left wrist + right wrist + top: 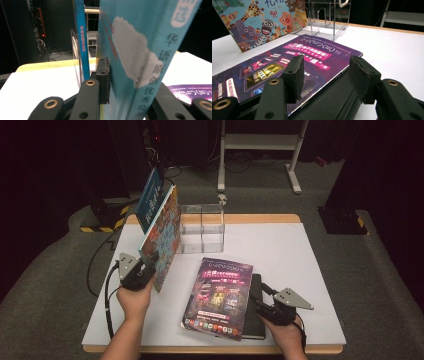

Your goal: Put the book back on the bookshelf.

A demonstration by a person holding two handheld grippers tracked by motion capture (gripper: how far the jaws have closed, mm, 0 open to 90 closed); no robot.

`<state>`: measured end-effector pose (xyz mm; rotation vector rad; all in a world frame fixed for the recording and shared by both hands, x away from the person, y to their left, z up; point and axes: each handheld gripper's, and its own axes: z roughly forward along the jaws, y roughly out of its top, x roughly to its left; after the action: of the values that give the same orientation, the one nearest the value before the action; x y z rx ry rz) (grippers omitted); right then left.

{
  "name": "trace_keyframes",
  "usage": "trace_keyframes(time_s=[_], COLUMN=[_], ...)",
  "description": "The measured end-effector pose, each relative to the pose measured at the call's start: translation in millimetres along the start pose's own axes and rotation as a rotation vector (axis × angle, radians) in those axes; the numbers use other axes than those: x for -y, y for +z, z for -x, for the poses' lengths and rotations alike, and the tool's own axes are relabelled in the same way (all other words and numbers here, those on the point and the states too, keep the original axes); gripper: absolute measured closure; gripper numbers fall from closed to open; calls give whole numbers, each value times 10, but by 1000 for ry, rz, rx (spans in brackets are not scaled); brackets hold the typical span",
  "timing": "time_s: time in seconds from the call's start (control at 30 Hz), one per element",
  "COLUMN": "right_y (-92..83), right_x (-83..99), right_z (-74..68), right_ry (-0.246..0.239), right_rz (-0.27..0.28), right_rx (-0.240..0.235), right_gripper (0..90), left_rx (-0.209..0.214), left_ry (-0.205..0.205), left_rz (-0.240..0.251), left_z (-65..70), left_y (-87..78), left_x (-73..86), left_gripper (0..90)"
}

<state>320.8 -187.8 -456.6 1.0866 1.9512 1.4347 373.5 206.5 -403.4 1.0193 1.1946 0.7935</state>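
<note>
Seemingly, left gripper (150,266) jaws clamp the picture book (163,236) upright.

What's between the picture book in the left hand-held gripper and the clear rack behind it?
Nothing visible blocks it. The picture book in the left hand-held gripper stands just left of the clear rack, with a blue book leaning behind it.

black book (257,306) mostly hidden under purple magazine (218,297), picture book (140,50) cut off at top edge
</note>
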Motion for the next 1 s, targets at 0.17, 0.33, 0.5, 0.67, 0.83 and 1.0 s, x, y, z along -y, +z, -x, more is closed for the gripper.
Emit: trace_keyframes(time_s=[0.17,0.33,0.5,0.67,0.83,1.0], right_y=[1,10,6,-2,1,-1], right_x=[5,15,14,18,19,19], right_z=[-1,-3,-2,7,-1,1], right_ry=[0,1,2,5,3,3], right_rz=[0,-4,-3,-2,-4,-3], right_rx=[0,-4,-4,-2,-5,-6], right_gripper=[465,465,466,466,467,467], left_rx=[-56,-75,-85,-80,-91,-93], left_ry=[23,37,52,79,78,85], left_rz=[48,69,84,101,117,128], left_z=[15,31,72,104,123,136], left_y=[13,31,76,66,81,101], left_x=[30,42,62,129,148,167], left_gripper=[796,803,805,806,807,807])
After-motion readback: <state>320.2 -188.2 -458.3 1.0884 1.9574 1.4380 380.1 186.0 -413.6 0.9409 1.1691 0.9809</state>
